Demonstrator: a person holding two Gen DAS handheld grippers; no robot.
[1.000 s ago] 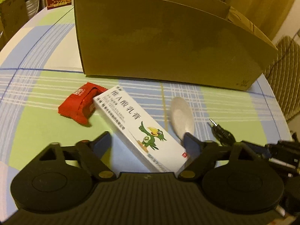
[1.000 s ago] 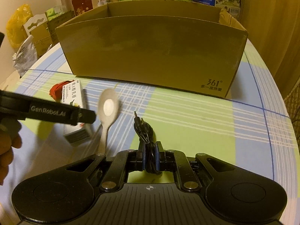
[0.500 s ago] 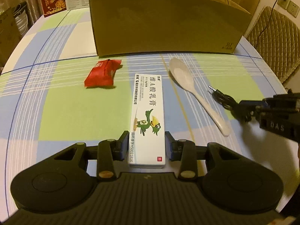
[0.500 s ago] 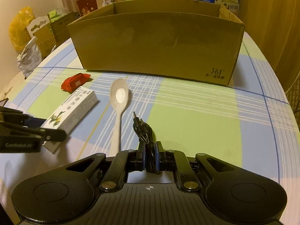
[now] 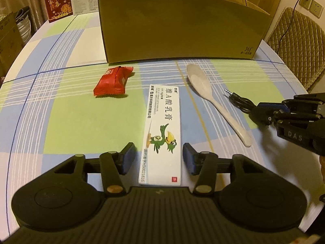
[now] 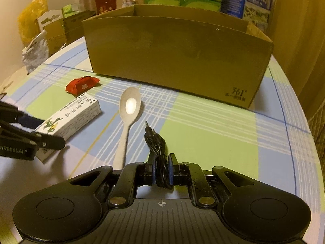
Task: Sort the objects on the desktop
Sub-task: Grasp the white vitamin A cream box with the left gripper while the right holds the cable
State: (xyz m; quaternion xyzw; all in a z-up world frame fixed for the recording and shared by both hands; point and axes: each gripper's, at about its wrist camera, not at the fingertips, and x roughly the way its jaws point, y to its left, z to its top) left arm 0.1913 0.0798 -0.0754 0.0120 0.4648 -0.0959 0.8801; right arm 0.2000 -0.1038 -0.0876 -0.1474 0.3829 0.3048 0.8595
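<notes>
Left to right on the checked tablecloth: red snack packet lies untouched near the cardboard box. Left gripper now stands spread, pads either side of the ointment carton without touching; half a second ago they sat tighter against it, so the carton is released or being re-gripped, still flat on the table. White spoon lies just beside it. Right gripper remains pressed together on the black audio cable, plug forward, unchanged. Nothing visibly boxed yet; cable looks ready to go first.
</notes>
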